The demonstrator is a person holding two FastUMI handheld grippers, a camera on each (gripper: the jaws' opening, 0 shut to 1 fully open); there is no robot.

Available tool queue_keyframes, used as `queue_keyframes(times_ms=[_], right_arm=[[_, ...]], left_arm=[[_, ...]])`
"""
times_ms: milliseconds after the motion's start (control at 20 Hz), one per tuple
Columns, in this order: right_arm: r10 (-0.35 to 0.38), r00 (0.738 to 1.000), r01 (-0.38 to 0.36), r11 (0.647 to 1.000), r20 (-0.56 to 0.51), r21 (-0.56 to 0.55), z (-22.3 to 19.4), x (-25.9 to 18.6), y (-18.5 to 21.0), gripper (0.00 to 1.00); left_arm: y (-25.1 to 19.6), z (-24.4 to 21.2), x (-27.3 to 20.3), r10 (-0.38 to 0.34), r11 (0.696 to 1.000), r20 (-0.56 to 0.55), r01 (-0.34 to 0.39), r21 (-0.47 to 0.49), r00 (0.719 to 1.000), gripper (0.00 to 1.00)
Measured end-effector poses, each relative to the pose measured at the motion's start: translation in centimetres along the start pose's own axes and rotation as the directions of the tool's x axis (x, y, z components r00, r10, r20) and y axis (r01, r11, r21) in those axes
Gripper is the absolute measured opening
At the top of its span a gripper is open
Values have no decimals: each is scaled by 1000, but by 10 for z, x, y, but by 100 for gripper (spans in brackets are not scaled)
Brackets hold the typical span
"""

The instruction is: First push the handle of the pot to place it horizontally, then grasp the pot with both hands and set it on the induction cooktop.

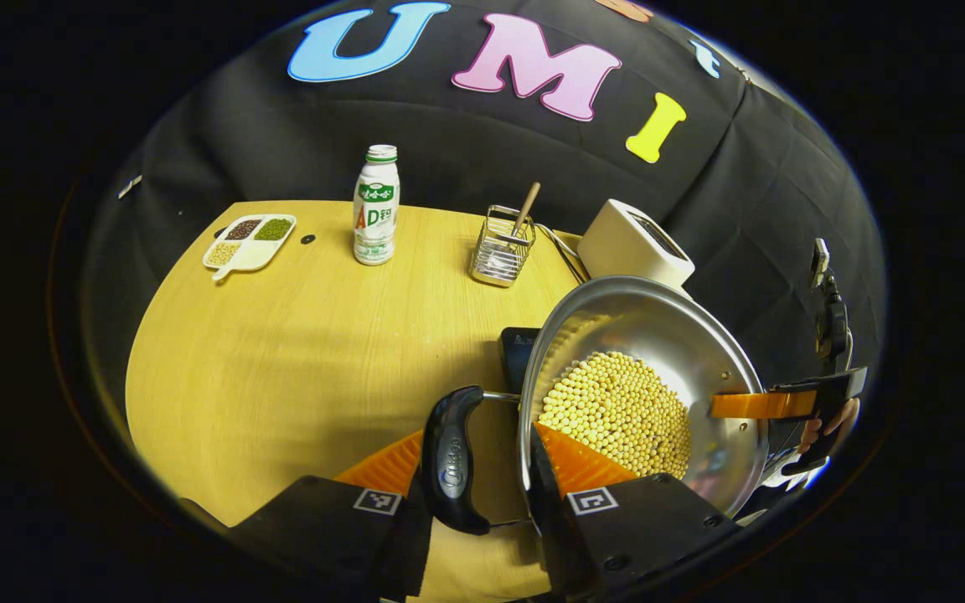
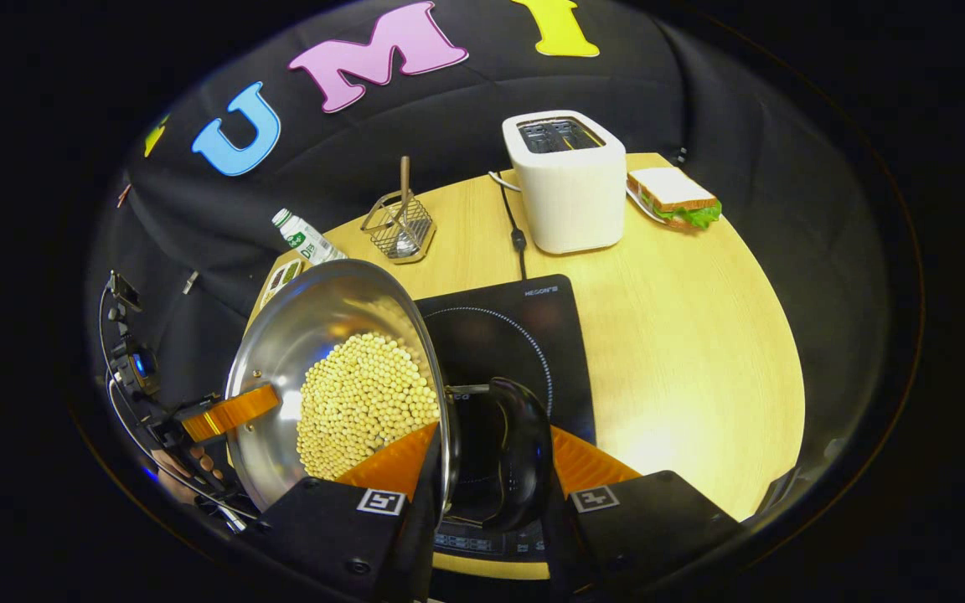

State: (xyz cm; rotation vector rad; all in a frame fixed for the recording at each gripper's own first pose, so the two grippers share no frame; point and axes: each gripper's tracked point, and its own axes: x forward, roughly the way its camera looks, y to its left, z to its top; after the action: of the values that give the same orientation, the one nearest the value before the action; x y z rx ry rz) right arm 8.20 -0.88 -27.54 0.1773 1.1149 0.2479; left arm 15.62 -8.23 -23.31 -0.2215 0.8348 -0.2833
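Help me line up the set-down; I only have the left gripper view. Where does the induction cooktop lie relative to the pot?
Observer: The induction cooktop lies just beyond the pot, below the handle that the right gripper straddles.
Operator: Anything standing on it?
Observer: Nothing I can see; the toaster stands just behind its far edge.
Operator: What else is over there?
Observer: A sandwich sits beside the toaster, to its right in the right gripper view.
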Motion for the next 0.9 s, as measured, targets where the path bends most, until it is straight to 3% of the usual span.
queue_keyframes(times_ms=[450, 850, 900], right_arm=[[-7, 999, 7, 1000, -38, 8, 18, 28, -49, 57], [-17, 996, 18, 1000, -88, 15, 16, 56, -66, 57], [-11, 998, 12, 1000, -55, 20, 23, 57, -65, 57]], left_arm=[[-30, 1, 47, 27, 1000, -20, -27, -14, 999, 57], [-31, -5, 77, 63, 998, -36, -64, -14, 997, 57], [-30, -5, 77, 62, 998, -22, -62, -24, 998, 57]])
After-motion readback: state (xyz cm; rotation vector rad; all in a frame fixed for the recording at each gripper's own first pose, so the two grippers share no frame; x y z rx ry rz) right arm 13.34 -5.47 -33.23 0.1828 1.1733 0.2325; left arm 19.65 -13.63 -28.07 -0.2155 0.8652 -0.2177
